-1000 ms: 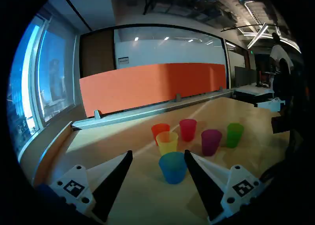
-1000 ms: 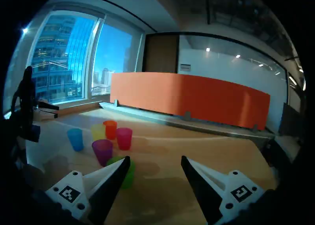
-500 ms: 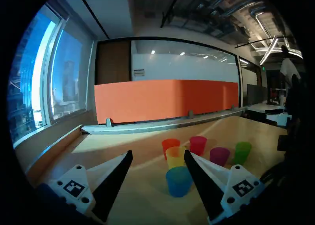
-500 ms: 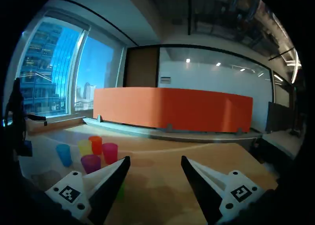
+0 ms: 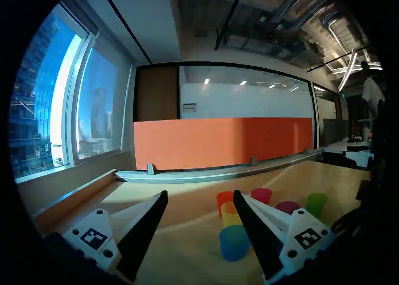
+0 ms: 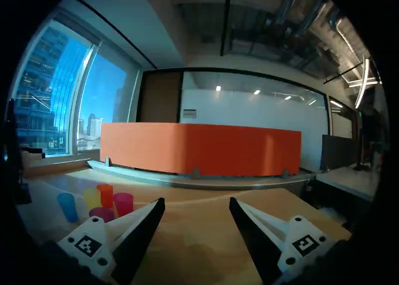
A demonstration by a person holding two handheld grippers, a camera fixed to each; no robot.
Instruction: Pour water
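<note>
The left tongs (image 5: 199,193) are held apart above a pale wooden worktop (image 5: 129,198), with nothing gripped between the two fingers. In the left gripper view a translucent blue cup (image 5: 233,242) is seen standing upright on the worktop, low in the gap and close against the inner edge of the right-hand finger, which hides part of its side. A yellow cup (image 5: 230,214) is set just behind the blue cup, and an orange cup (image 5: 223,199) just behind that. Beyond the blue cup and to its right in this view a pink cup (image 5: 261,195) is partly covered by the same finger; a purple cup (image 5: 288,207) and a green cup (image 5: 316,204) are found farther to the right of the blue cup. Whether any cup holds water cannot be told.

The right tongs (image 6: 196,200) are likewise spread open and empty. In the right gripper view the blue cup is seen well off to the left of the tongs, with the yellow, orange, pink and purple cups grouped just to its right; the purple one is partly hidden by the left-hand finger.

Well behind the blue cup, an orange partition (image 5: 224,143) is mounted along the far edge of the worktop.
</note>
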